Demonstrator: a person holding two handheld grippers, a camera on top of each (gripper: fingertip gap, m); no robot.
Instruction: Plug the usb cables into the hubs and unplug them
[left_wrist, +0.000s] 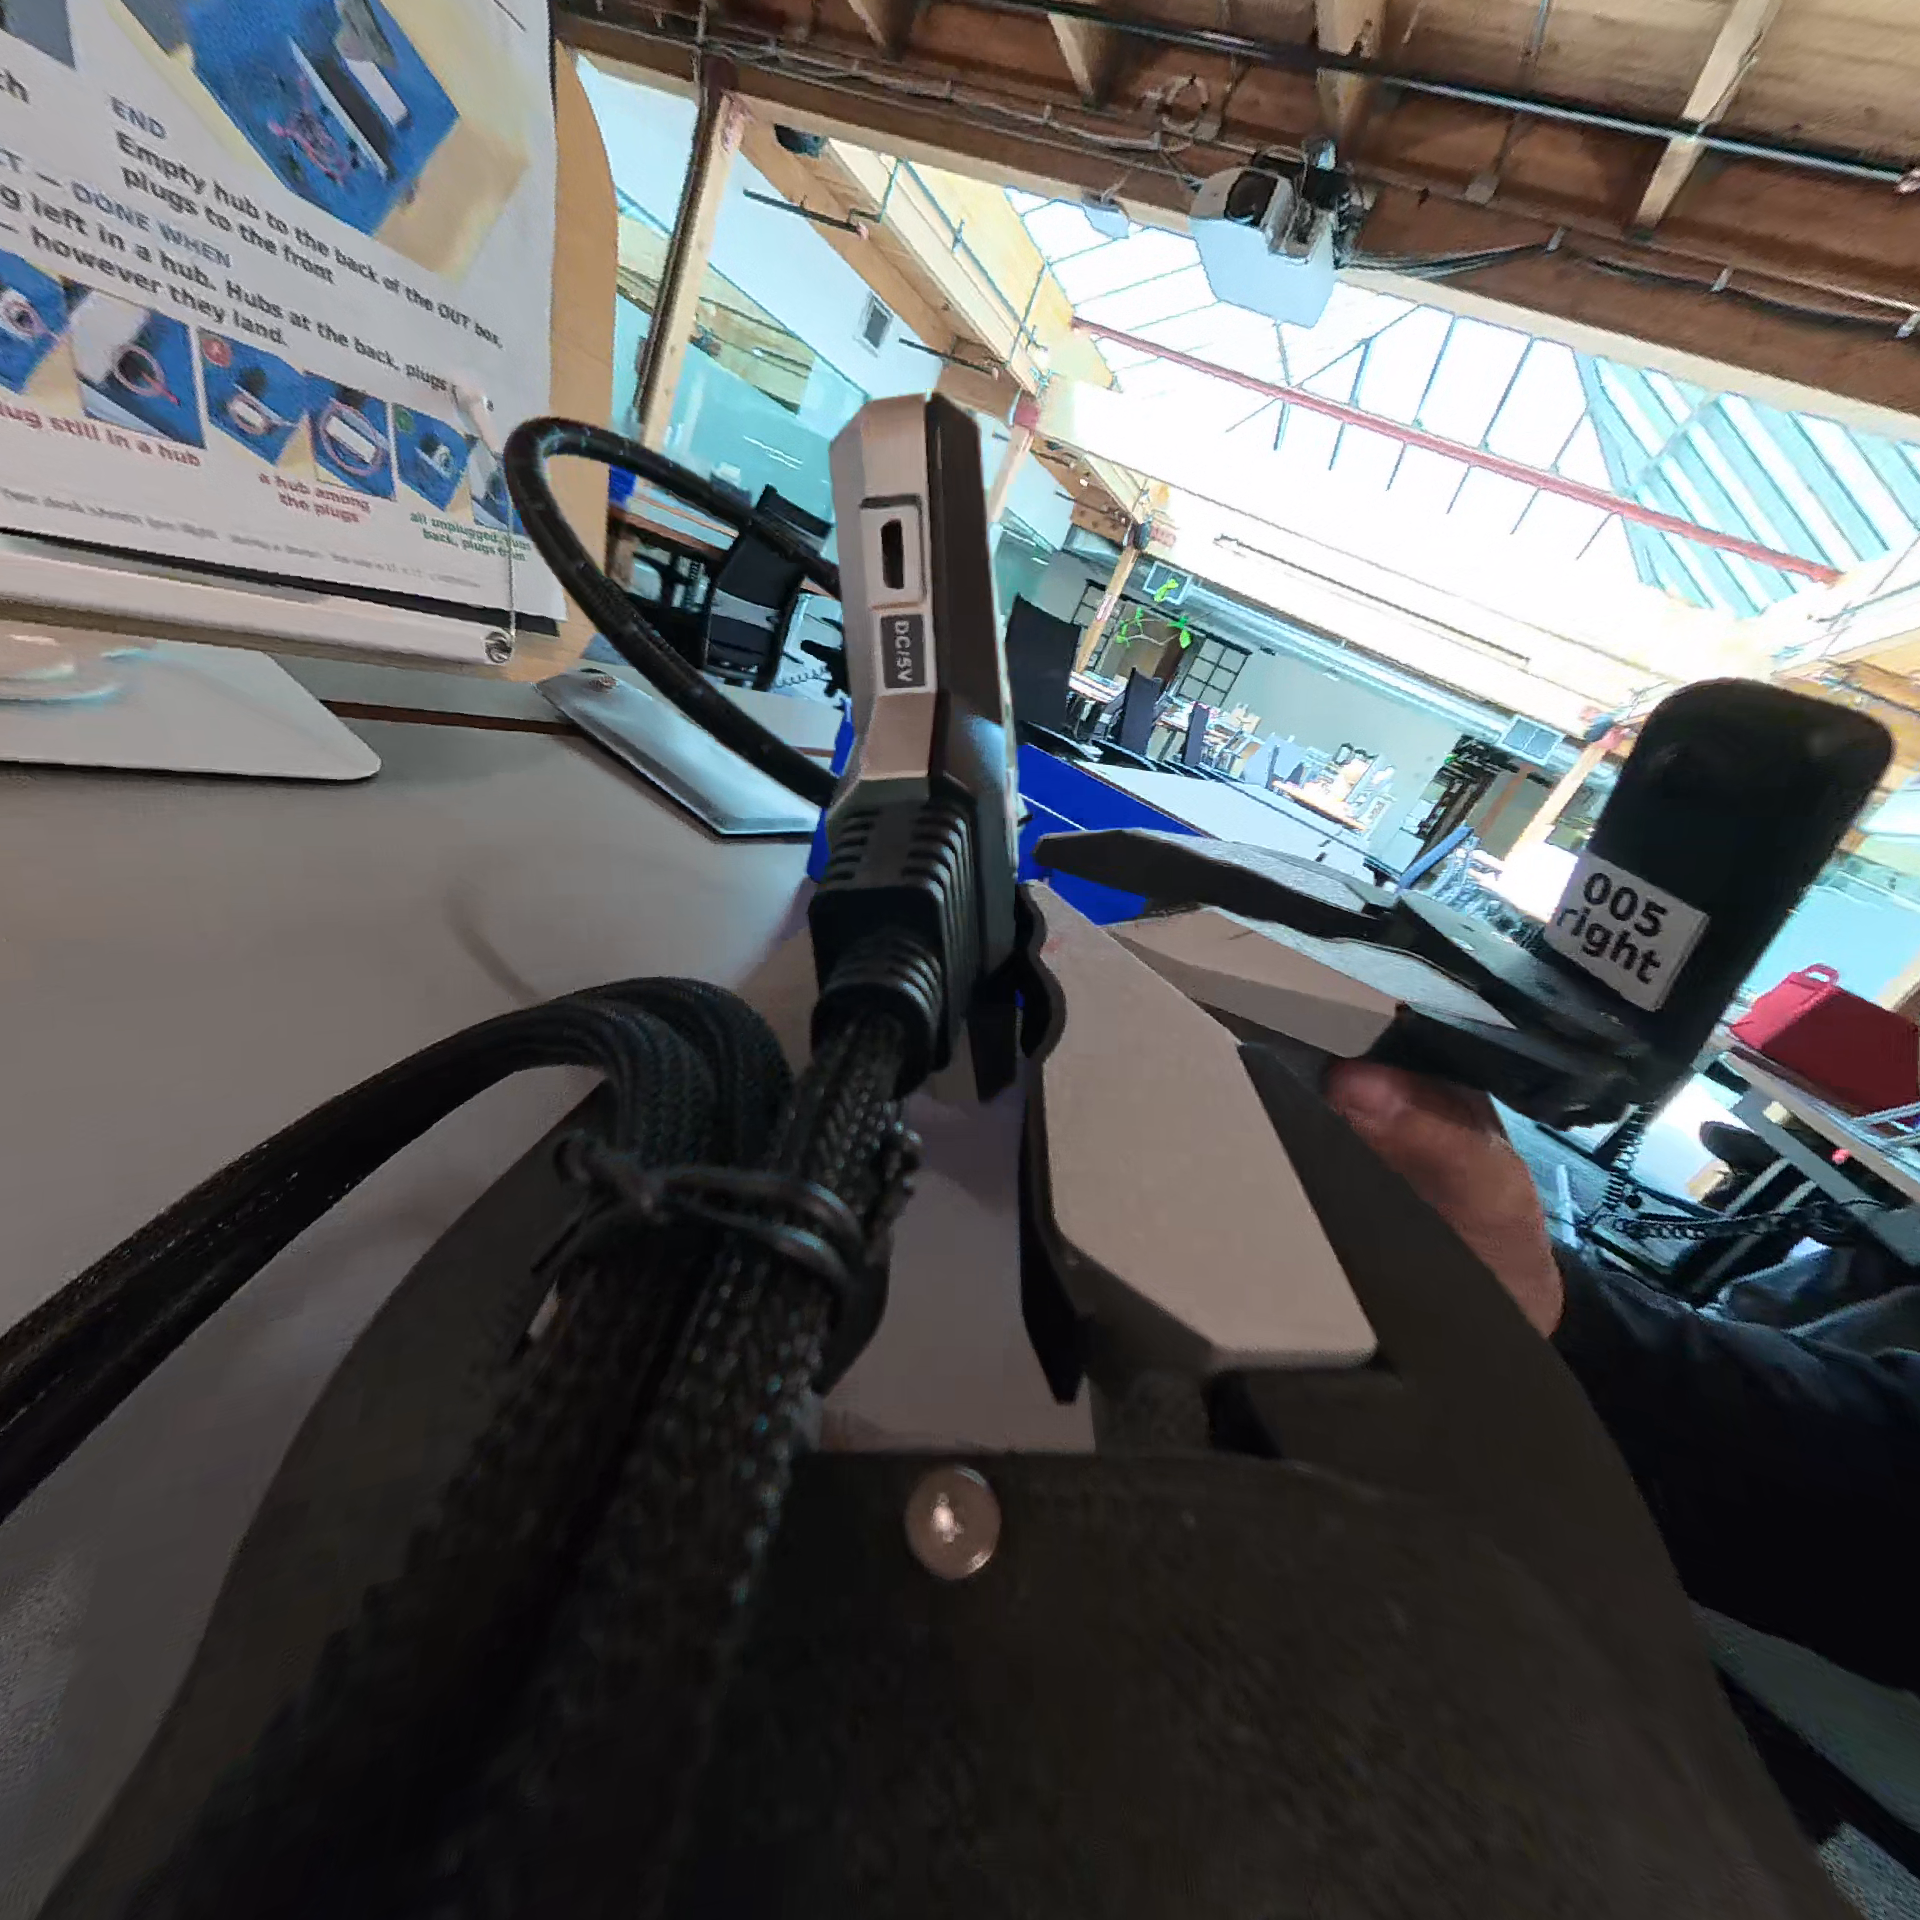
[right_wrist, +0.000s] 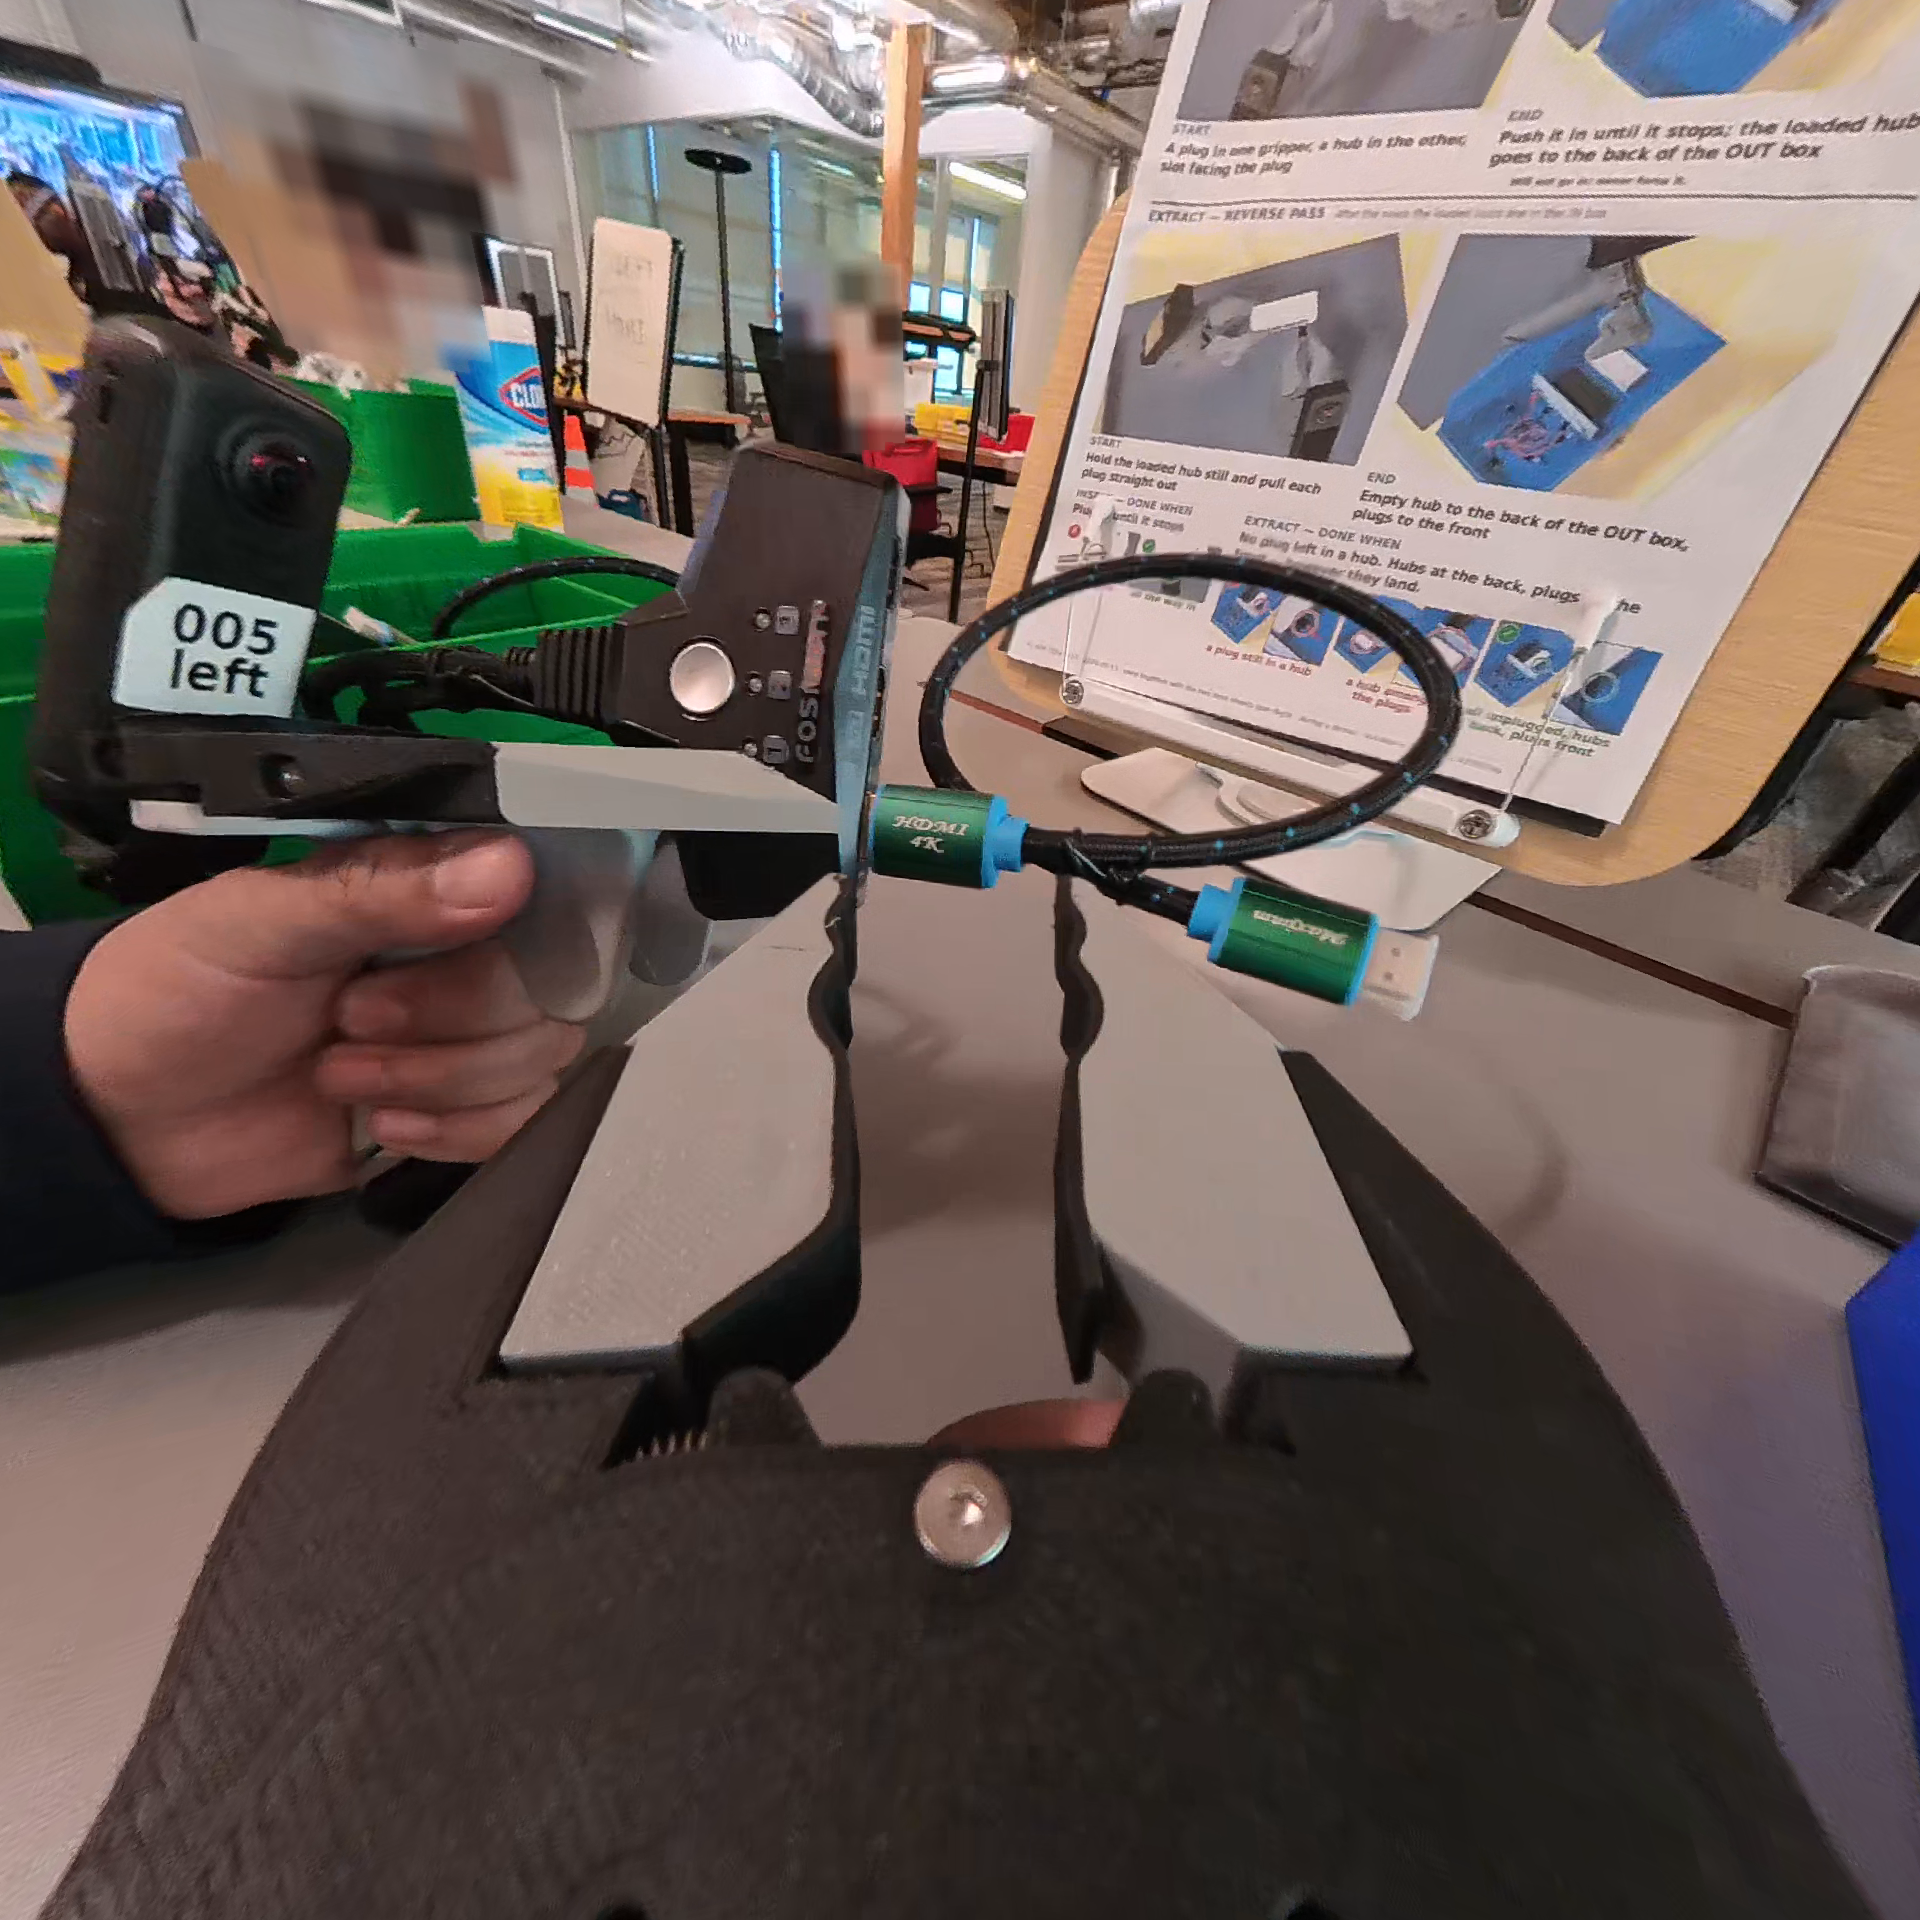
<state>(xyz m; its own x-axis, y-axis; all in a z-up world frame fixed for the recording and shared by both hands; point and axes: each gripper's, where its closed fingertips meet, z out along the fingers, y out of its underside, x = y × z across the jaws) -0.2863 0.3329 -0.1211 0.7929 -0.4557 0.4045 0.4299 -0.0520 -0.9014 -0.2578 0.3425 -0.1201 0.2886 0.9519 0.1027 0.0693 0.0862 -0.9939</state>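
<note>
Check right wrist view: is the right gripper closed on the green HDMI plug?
No. The right gripper is open, its fingers apart just below the green HDMI plug seated in the hub.

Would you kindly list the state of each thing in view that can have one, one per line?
Left gripper: shut on the black switch box.
Right gripper: open, empty, just below the plugged-in connector.
Black switch box with round silver button: held above the grey table.
Green-and-blue cable connector: plugged into the box.
Second green connector: hanging free.
Black braided cable bundle: tied, attached to the box.
</note>
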